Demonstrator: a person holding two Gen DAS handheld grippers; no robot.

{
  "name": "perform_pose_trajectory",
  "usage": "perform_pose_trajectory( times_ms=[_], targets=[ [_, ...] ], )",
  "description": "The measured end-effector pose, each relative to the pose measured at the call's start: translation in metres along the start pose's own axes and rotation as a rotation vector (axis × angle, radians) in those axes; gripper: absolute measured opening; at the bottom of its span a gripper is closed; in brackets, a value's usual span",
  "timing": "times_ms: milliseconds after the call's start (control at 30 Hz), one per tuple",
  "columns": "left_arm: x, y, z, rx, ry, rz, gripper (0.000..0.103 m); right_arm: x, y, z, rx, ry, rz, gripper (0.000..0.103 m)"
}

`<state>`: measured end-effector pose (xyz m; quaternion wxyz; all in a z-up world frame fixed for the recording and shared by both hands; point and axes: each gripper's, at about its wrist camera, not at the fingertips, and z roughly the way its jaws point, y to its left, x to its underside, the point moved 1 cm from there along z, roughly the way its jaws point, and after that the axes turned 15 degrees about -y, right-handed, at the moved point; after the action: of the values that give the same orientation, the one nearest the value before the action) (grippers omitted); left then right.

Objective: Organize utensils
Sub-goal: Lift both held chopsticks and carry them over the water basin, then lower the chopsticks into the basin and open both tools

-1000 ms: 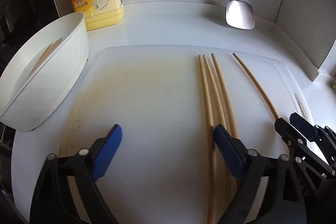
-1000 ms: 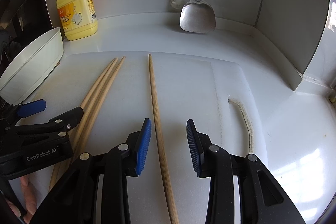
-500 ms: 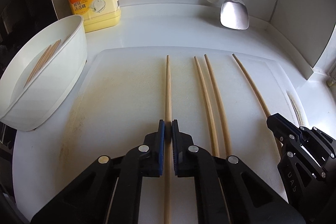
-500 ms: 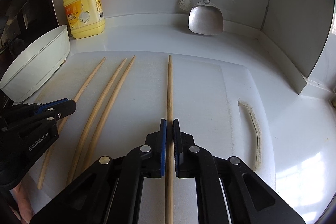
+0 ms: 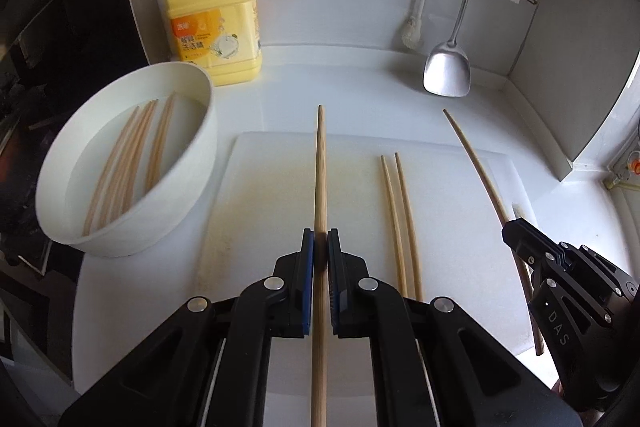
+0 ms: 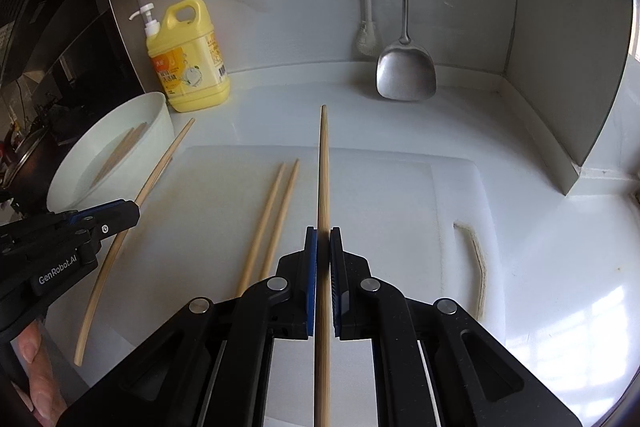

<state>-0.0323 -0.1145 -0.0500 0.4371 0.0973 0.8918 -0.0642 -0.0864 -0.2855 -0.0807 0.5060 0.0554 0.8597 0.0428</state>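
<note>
One long bamboo chopstick is clamped in the left gripper jaws; another chopstick is clamped in the right gripper jaws. Both are raised above the white plastic cutting board. Two loose chopsticks lie on the board, on the white surface. The white round bowl at left holds more.

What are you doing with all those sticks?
A person is tidying chopsticks with two hand-held grippers. The left hand-held gripper is shut on one chopstick, and the right hand-held gripper is shut on another chopstick. Two more chopsticks lie on the white cutting board. Several already sit in the white bowl.
</note>
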Motion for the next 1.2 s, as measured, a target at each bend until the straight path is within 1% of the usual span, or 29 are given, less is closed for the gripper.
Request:
perform_pose_trajectory(
  times_ms=[67,133,300,400,500,567,633,733,833,967,1200],
  targets=[
    [-0.007,0.016,-0.014,-0.019,0.008,-0.025,0.007,-0.012,0.015,-0.004,-0.046,0.003,-0.016,0.006],
    [-0.010,0.034,-0.025,-0.055,0.013,-0.042,0.007,-0.023,0.034,-0.007,-0.085,0.004,-0.044,0.006],
    [-0.019,0.096,-0.042,-0.144,-0.001,-0.086,0.007,-0.047,0.088,-0.006,-0.168,0.002,-0.067,0.006],
    [-0.032,0.135,-0.043,-0.176,-0.015,-0.099,0.007,-0.059,0.128,0.003,-0.213,-0.006,-0.082,0.006],
    [-0.046,0.174,-0.036,-0.179,-0.033,-0.087,0.007,-0.069,0.168,0.018,-0.238,-0.014,-0.086,0.006],
    [-0.054,0.198,-0.027,-0.175,-0.026,-0.071,0.007,-0.075,0.192,0.031,-0.226,-0.016,-0.081,0.006],
    [-0.063,0.221,-0.015,-0.149,-0.016,-0.062,0.007,-0.082,0.214,0.047,-0.216,-0.011,-0.061,0.006],
    [-0.072,0.247,0.000,-0.136,-0.010,-0.022,0.007,-0.087,0.245,0.068,-0.179,-0.014,-0.062,0.006],
    [-0.075,0.265,0.018,-0.113,0.014,0.003,0.007,-0.087,0.264,0.085,-0.155,-0.007,-0.034,0.006],
    [-0.073,0.278,0.041,-0.081,0.059,0.025,0.007,-0.083,0.280,0.107,-0.141,0.038,-0.013,0.006],
    [-0.067,0.278,0.068,-0.067,0.100,0.024,0.007,-0.078,0.283,0.132,-0.136,0.102,0.007,0.006]
  ],
)
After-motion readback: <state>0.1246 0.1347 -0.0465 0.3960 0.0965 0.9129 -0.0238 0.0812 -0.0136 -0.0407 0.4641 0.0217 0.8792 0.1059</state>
